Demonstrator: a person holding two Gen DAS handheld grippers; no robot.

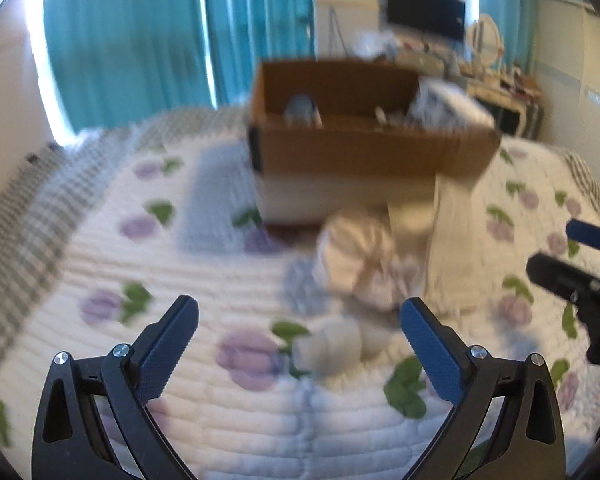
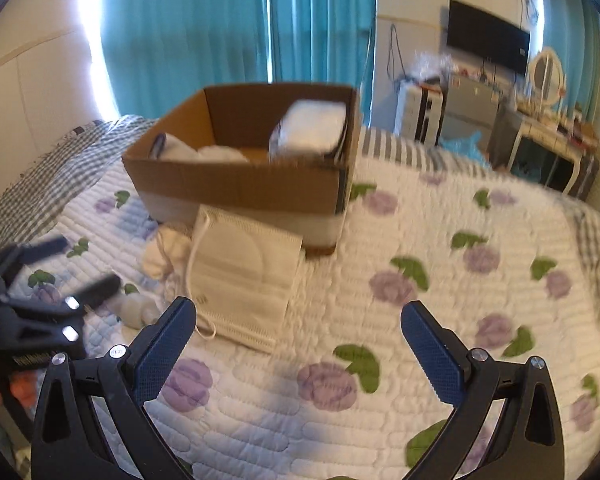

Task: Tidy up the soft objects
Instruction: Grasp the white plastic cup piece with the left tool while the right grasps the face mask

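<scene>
A brown cardboard box [image 2: 236,184] stands on the flowered quilt [image 2: 440,248] and holds white soft items and a wrapped white pack [image 2: 312,126]. In front of it lie a stack of white face masks [image 2: 244,276], a crumpled cream cloth bundle [image 2: 166,254] and a small white roll [image 2: 134,310]. In the left wrist view the box [image 1: 364,148], bundle [image 1: 360,260], mask stack [image 1: 452,248] and roll [image 1: 328,346] show blurred. My left gripper [image 1: 299,356] is open above the roll. My right gripper [image 2: 299,356] is open and empty over the quilt, right of the masks.
Teal curtains [image 2: 228,20] hang behind the bed. A wall TV [image 2: 488,42], a dresser with a round mirror [image 2: 546,74] and clutter stand at the back right. The right gripper shows at the left wrist view's right edge [image 1: 576,264]; the left gripper shows at the right view's left [image 2: 40,280].
</scene>
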